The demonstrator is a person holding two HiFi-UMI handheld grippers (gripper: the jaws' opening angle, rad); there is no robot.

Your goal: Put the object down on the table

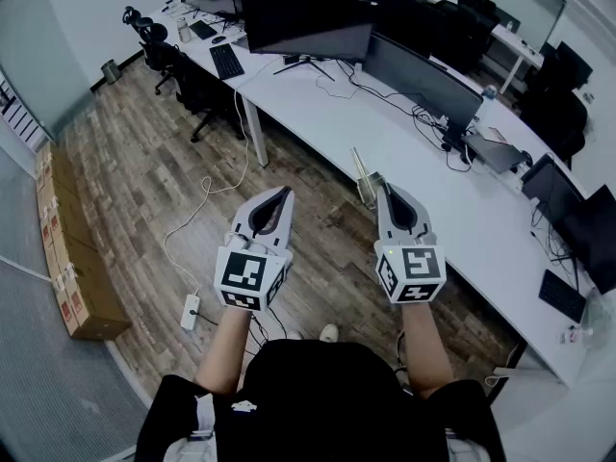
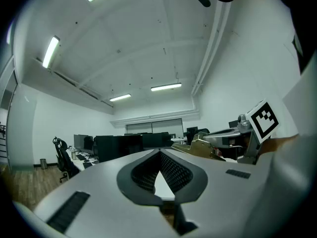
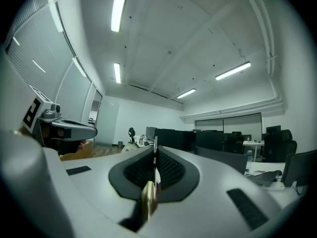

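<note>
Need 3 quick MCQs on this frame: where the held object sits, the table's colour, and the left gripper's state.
1. Where is the thin flat object?
A) lying on the table
B) between the jaws of the right gripper
C) between the jaws of the left gripper

2. What colour is the table top?
A) white
B) black
C) red

3. The left gripper is:
A) wide open
B) shut on the thin flat object
C) shut and empty

Answers:
1 B: the right gripper view shows the object clamped edge-on between its jaws.
2 A: the head view shows a long white top.
3 C: its jaws meet at the tip, with nothing between them.
</note>
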